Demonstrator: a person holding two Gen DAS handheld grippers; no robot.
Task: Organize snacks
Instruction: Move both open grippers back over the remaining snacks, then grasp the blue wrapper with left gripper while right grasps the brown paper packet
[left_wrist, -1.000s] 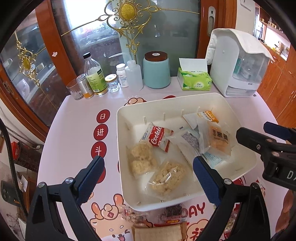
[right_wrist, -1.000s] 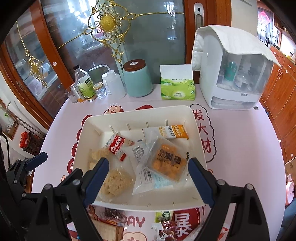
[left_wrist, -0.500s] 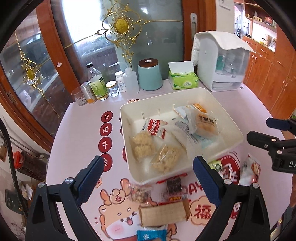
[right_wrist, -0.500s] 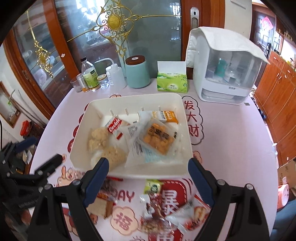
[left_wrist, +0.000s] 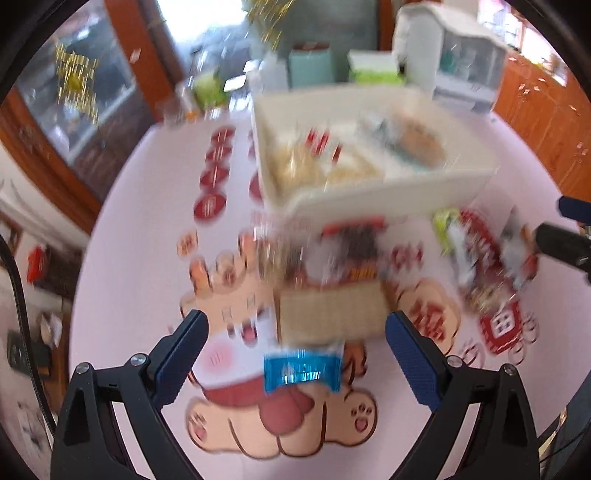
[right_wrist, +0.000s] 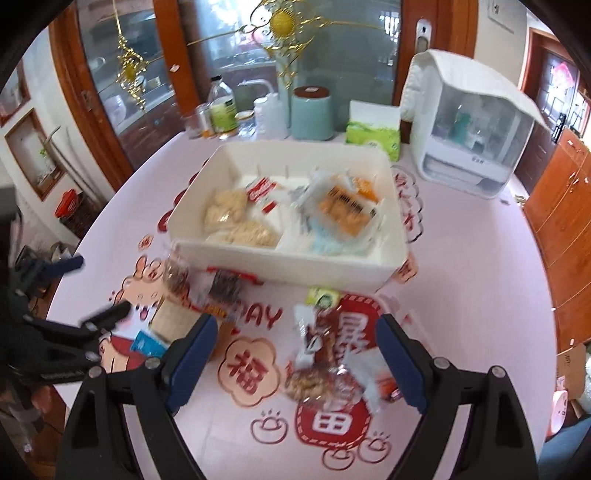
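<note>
Left tongs (left_wrist: 295, 354) are hanging wide apart, gripping nothing, over a blue-wrapped snack (left_wrist: 302, 370) and a tan wafer pack (left_wrist: 332, 314) lying on the bench (left_wrist: 147, 192). Right tongs (right_wrist: 295, 354) are also standing apart and empty above a loose pile of snack packets (right_wrist: 328, 369). White bin (right_wrist: 288, 264) is sitting just behind both piles, already holding several packets; left view is motion-blurred.

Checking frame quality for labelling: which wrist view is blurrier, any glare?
Left wrist view: heavy motion blur; the white plastic bin and blue foil packet smear, only the left gripper is sharp. Right wrist view: milder blur; white bin readable, loose packets near the right gripper soft. Bright window washout top of left view.
</note>
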